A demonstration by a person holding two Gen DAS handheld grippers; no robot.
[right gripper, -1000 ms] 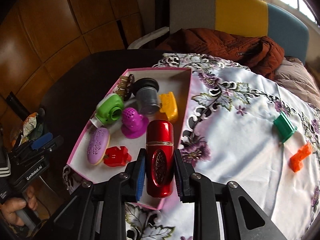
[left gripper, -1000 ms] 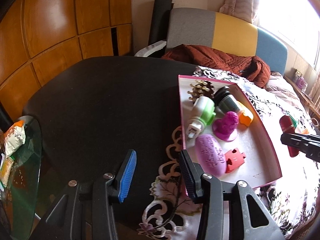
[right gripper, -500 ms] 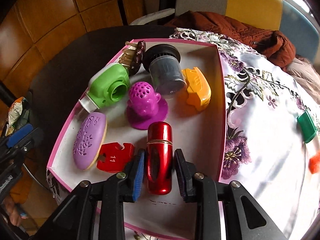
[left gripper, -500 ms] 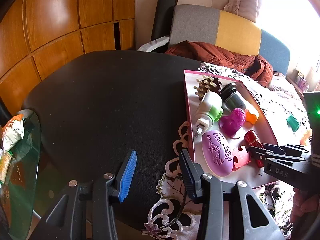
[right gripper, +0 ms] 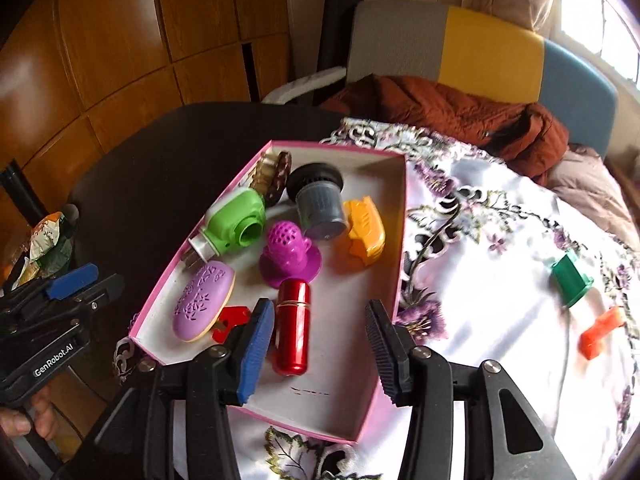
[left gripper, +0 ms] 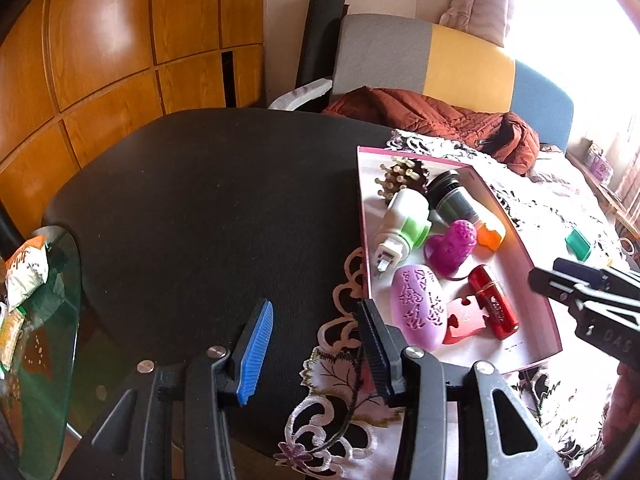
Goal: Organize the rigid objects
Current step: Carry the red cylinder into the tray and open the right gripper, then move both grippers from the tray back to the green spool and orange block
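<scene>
A shiny red cylinder point(right gripper: 293, 326) point(left gripper: 493, 307) lies on the floor of the pink-rimmed box point(right gripper: 401, 240) point(left gripper: 362, 216), beside a red puzzle piece point(right gripper: 230, 320) and a purple oval point(right gripper: 204, 300). My right gripper point(right gripper: 318, 340) point(left gripper: 560, 280) hovers over it with its jaws opening. The cylinder sits between them near the blue pad, and neither pad presses on it. My left gripper point(left gripper: 316, 344) point(right gripper: 80, 284) stands open and empty by the box's near left corner, over the black table point(left gripper: 200, 200). A green piece point(right gripper: 572, 280) and an orange piece point(right gripper: 600, 332) lie on the flowered cloth.
Also in the box are a green-white plug point(right gripper: 236, 224), a magenta cup point(right gripper: 290, 248), a grey cylinder point(right gripper: 320, 204), an orange clip point(right gripper: 366, 232) and a brown spiky object point(right gripper: 272, 172). A rust jacket point(right gripper: 460, 120) lies on the chair behind. A glass side table point(left gripper: 44, 320) holds snack bags.
The right gripper brought the red cylinder over the box, laid it down and spread its jaws off it, drawing back a little. The left gripper has stayed in place.
</scene>
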